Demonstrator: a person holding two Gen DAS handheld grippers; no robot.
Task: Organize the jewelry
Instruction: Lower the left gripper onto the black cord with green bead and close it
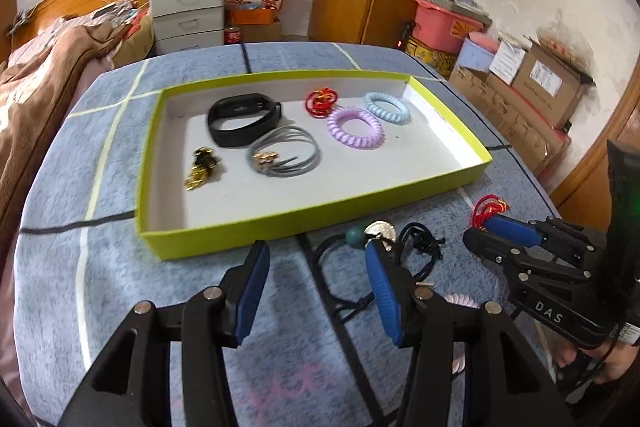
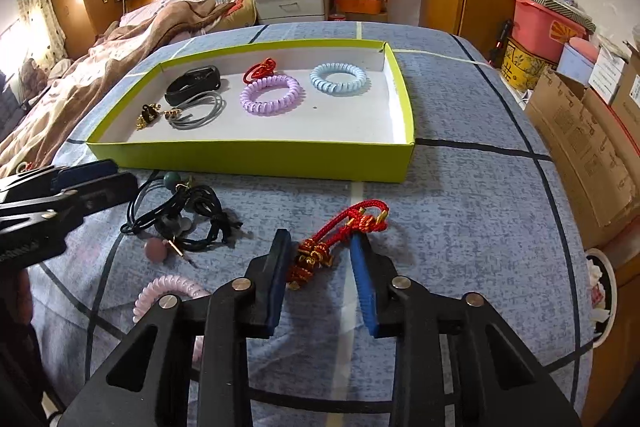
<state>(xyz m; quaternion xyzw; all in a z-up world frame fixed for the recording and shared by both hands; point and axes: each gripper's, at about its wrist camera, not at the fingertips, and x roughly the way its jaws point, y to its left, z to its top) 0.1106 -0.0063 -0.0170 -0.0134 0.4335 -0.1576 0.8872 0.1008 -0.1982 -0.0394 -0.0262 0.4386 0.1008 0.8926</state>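
Fingers of the right gripper [image 2: 320, 261] are standing released around a red knotted cord bracelet [image 2: 344, 233] lying on the blue quilted bed [image 2: 460, 227], pads not pressing it. Left gripper [image 1: 316, 267] fingers are gaping wide over a tangle of black cord necklace [image 1: 416, 251], grasping nothing. Farther off, the green-rimmed tray [image 2: 256, 155] is holding a black band [image 2: 194, 85], grey cords [image 2: 200, 113], purple coil [image 2: 272, 95] and light blue coil [image 2: 339, 78].

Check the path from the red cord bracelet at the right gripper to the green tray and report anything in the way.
Nothing visible blocks it. The red cord bracelet lies between the right gripper's fingers, and only bare blue cloth separates it from the green tray. The tray's low near wall must be cleared. The black cord necklace lies off to the left.
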